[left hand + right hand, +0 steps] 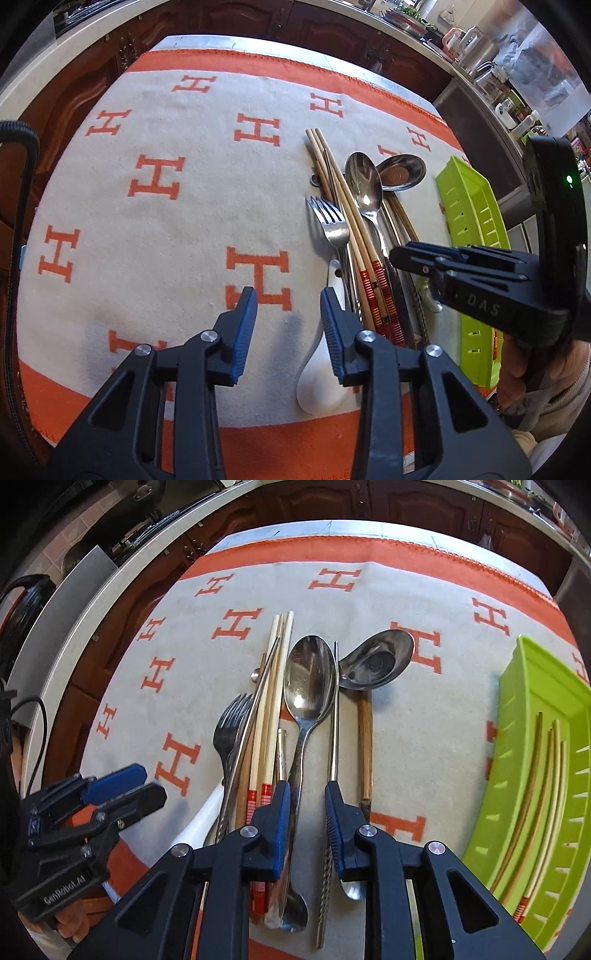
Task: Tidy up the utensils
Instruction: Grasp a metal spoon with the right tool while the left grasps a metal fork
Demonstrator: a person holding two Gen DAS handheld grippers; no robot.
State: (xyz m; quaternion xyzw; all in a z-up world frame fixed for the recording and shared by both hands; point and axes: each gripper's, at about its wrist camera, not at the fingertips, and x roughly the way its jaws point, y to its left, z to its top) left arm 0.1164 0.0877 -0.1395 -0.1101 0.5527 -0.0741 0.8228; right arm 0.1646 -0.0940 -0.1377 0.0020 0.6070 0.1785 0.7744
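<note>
A pile of utensils lies on the H-patterned cloth (424, 738): a fork (231, 720), wooden chopsticks (273, 686), a large steel spoon (310, 679), a metal chopstick (335, 720), a wood-handled ladle spoon (380, 661) and a white ceramic spoon (319, 384). My right gripper (306, 812) points down over the pile and stands open, with the large spoon's handle in the gap close to its left pad. To the left of the pile my left gripper (288, 332) is open over bare cloth, its right finger above the white spoon.
A lime green slotted tray (535, 709) sits right of the pile with several chopsticks (543, 775) in it. Dark wooden cabinets and a pale counter edge ring the table's far side. Kitchen jars and pots (480, 48) stand at the far right.
</note>
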